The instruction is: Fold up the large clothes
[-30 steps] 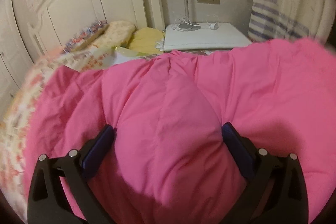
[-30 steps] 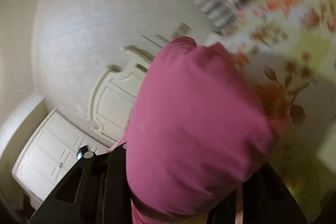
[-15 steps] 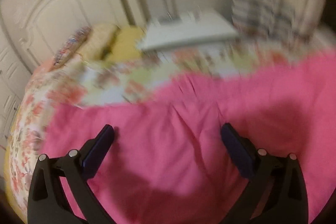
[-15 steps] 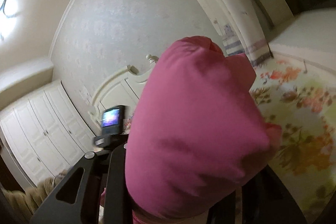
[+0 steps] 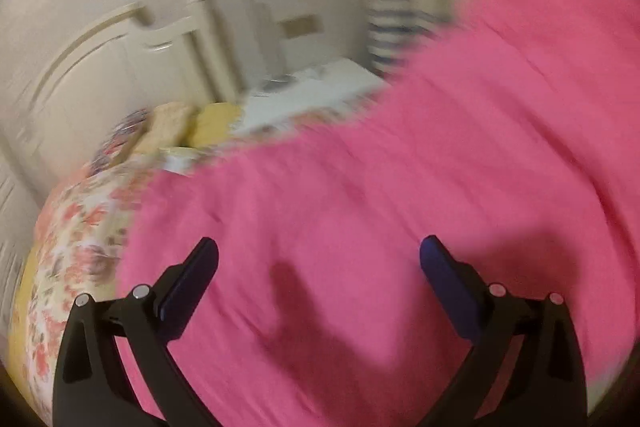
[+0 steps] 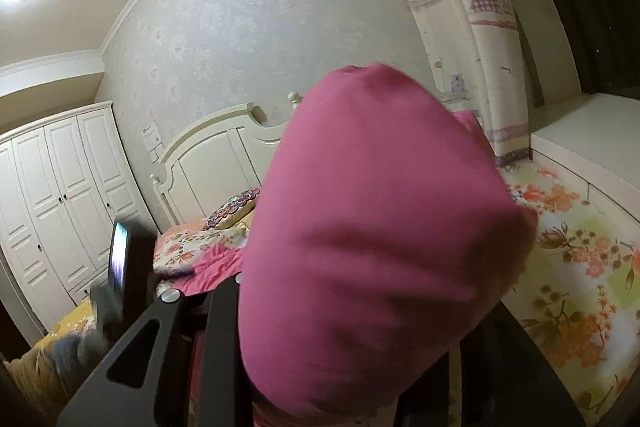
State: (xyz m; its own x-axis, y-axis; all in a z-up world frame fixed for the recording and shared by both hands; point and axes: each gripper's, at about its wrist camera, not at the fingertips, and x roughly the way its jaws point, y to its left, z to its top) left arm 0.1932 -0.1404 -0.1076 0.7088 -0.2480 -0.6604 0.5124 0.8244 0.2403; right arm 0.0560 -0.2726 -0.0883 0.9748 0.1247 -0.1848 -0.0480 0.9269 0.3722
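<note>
1. The bright pink padded garment [image 5: 400, 187] is lying across the floral-print bedspread [image 5: 68, 227], filling the centre and right of the left wrist view.
2. The left gripper [image 5: 318, 259] is hovering over it, jaws wide apart and gripping nothing.
3. The right gripper [image 6: 352, 379], at lower centre of its view, is clamping a bulging fold of the garment, lifted off the bed.
4. Judging by this, a fold-over is under way; next, the lifted edge needs laying flat.

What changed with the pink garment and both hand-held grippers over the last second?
The left hand-held gripper let go: the bulging pink fabric garment that filled its jaws now lies flat beneath them. The right hand-held gripper's view rolled upright. Unchanged: the right hand-held gripper clamps a bunch of pink fabric.
</note>
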